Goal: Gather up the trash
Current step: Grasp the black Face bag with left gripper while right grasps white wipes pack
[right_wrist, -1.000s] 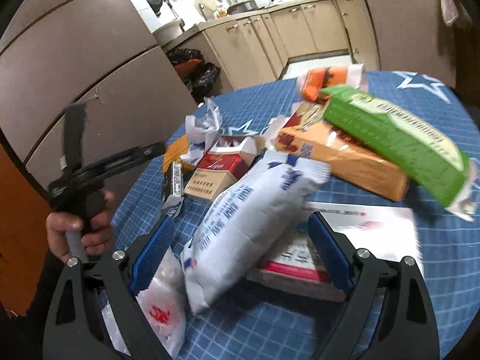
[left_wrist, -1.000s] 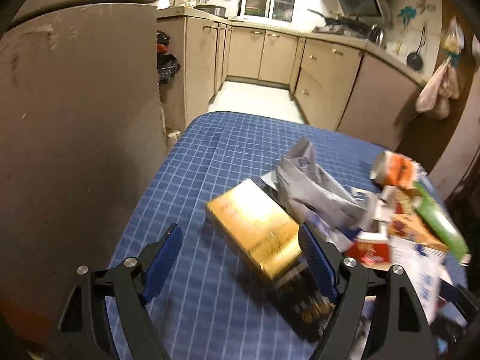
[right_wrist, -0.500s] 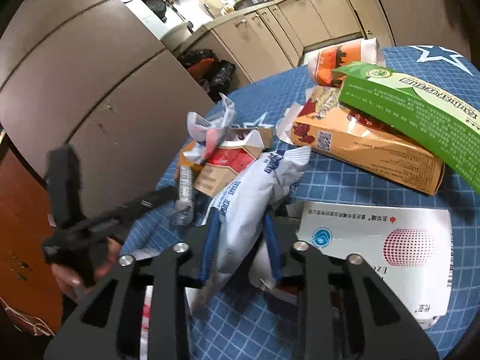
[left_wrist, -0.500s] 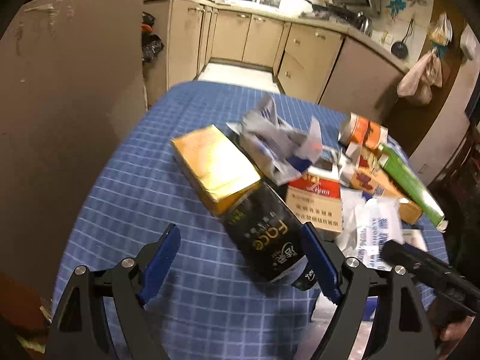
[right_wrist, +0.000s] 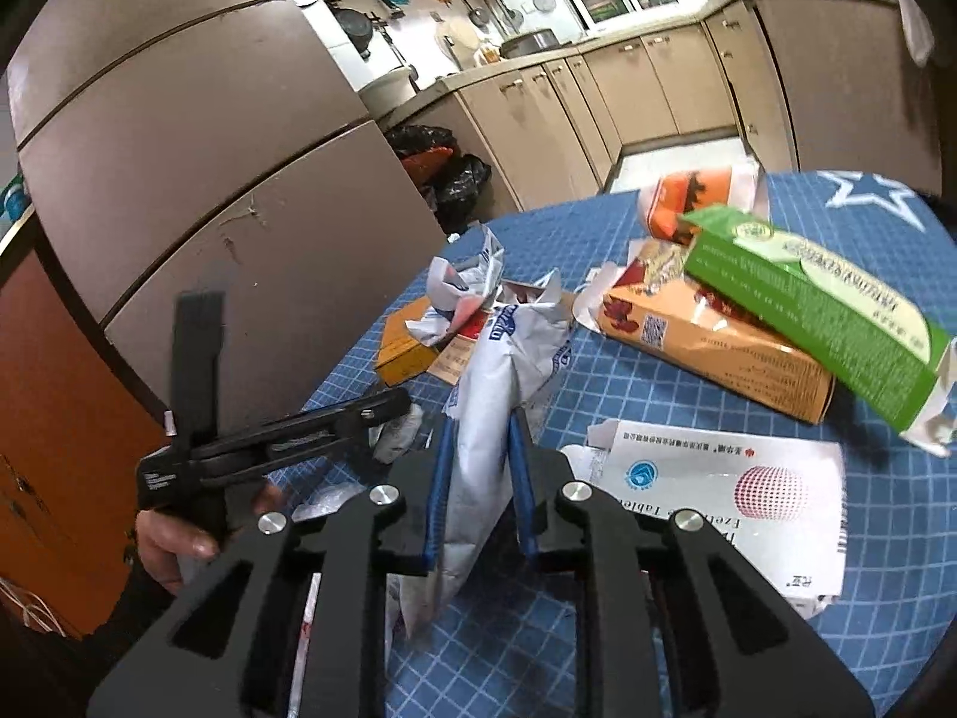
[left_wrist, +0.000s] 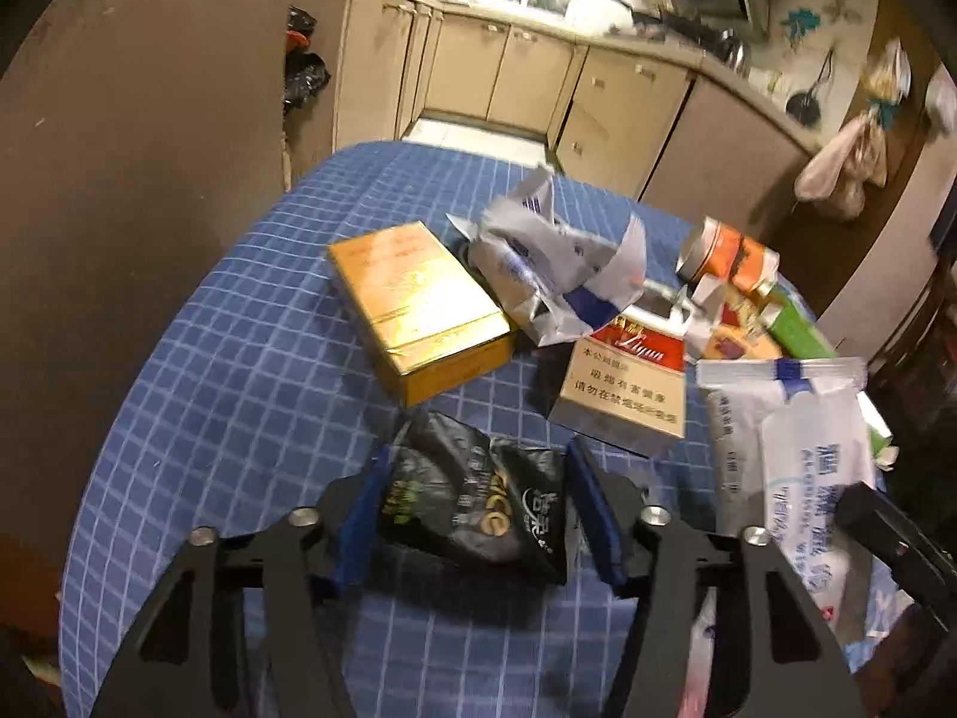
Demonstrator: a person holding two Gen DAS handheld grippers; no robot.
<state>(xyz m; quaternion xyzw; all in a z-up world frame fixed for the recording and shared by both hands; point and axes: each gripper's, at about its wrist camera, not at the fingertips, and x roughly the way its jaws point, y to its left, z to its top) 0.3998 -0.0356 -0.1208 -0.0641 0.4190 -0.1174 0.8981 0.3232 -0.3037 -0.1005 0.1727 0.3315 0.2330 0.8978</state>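
Observation:
Trash lies on a blue checked tablecloth (left_wrist: 239, 395). My left gripper (left_wrist: 478, 472) is shut on a crumpled black wrapper (left_wrist: 478, 502) near the table's front. My right gripper (right_wrist: 478, 437) is shut on a white plastic bag with blue print (right_wrist: 508, 359) and holds it upright; the bag also shows in the left wrist view (left_wrist: 795, 449). Beyond lie a gold box (left_wrist: 418, 311), a red and tan cigarette pack (left_wrist: 622, 383), crumpled white paper (left_wrist: 556, 269), an orange cup (left_wrist: 730, 251), an orange carton (right_wrist: 712, 329), a green box (right_wrist: 819, 305) and a flat white carton (right_wrist: 718, 484).
A brown fridge (right_wrist: 209, 179) stands close to the table's left. Black rubbish bags (right_wrist: 448, 167) sit on the floor by beige kitchen cabinets (left_wrist: 526, 78). The left gripper's handle and the hand on it (right_wrist: 197, 466) show at the left of the right wrist view.
My left gripper has closed on the black wrapper, which crumpled between the fingers. My right gripper closed on the white bag half a second ago and has lifted it upright.

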